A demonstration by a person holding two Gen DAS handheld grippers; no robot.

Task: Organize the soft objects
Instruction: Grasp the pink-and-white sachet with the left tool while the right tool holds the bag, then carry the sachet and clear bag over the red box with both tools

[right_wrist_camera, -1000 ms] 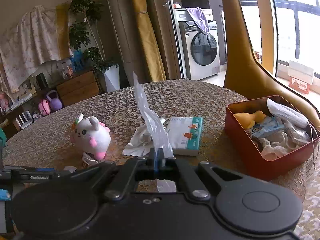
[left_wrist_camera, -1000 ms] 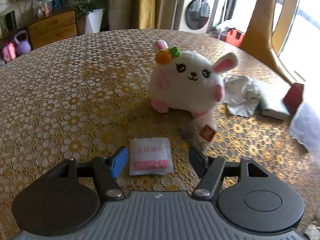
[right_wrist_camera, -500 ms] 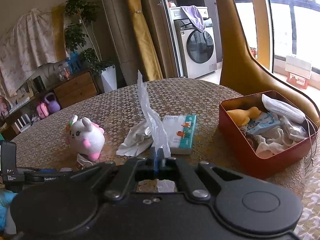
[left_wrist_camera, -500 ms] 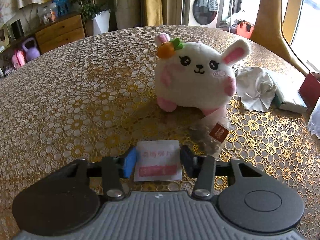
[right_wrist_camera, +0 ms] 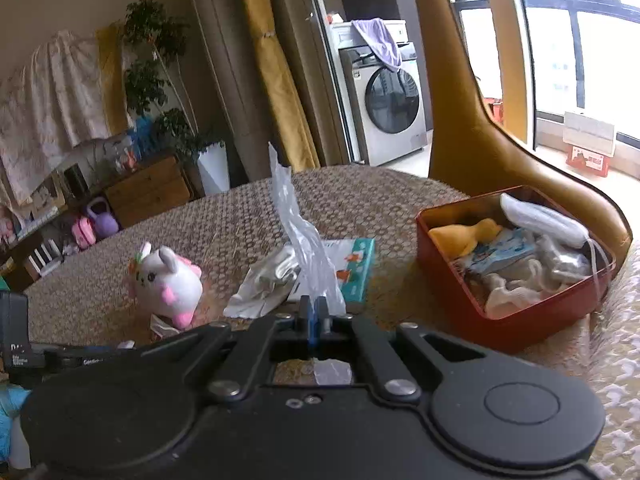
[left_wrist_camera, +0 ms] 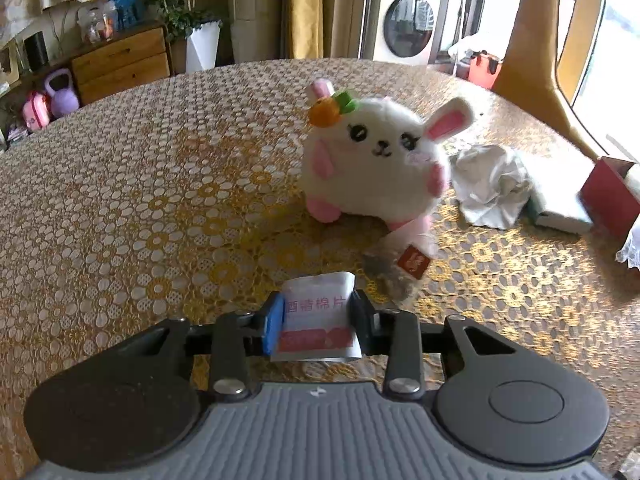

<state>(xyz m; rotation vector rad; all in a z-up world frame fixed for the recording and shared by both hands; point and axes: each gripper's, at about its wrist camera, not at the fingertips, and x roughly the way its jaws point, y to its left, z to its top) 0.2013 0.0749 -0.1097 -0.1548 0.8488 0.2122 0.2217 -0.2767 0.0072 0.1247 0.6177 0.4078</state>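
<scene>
My left gripper [left_wrist_camera: 318, 318] is shut on a small white and pink sachet [left_wrist_camera: 316, 322], held just above the gold tablecloth. A white plush bunny [left_wrist_camera: 372, 168] sits beyond it, with a small clear packet with a red tag [left_wrist_camera: 400, 264] at its feet. My right gripper [right_wrist_camera: 314, 316] is shut on a clear plastic bag [right_wrist_camera: 304, 240] that stands up from its jaws. The bunny also shows in the right wrist view [right_wrist_camera: 168, 284]. A red box [right_wrist_camera: 508, 320] full of soft items stands at the right.
A crumpled white cloth [left_wrist_camera: 492, 188] and a flat tissue pack [right_wrist_camera: 352, 268] lie between the bunny and the red box [left_wrist_camera: 608, 200]. A mustard chair back [right_wrist_camera: 480, 140] rises behind the round table. The left gripper's body [right_wrist_camera: 24, 356] shows at the lower left.
My left gripper's jaws closed in from wide open onto the sachet and lifted it slightly. My right gripper kept its hold on the plastic bag and shifted slightly toward the red box.
</scene>
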